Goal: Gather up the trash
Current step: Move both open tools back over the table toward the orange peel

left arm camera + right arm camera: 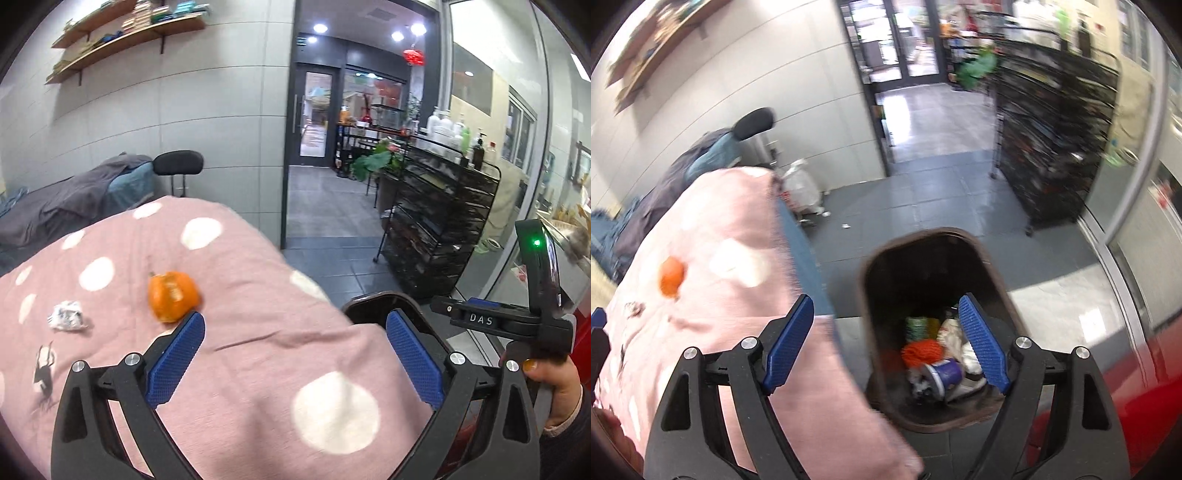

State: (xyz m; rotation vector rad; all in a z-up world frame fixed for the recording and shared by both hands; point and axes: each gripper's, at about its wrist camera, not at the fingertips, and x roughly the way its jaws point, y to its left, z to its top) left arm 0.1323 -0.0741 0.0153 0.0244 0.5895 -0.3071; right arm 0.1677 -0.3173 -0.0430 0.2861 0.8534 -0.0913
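Pink polka-dot bedding [258, 350] beside a tiled floor, with a brown bin [871, 266] alongside, already holding scraps. Left gripper [291, 354] spread wide and empty, its near pad tip just beside an orange peel [173, 295]; crumpled paper wad [68, 315] further left on the bedding. Right gripper [886, 343] likewise spread and empty, above the bin mouth. Peel probably light, soft, slightly slick: best pinched across its raised rim. Wad likely featherlight, compressible anywhere.

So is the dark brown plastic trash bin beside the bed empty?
No, the dark brown plastic trash bin already holds an orange net, a purple cup and crumpled wrappers.
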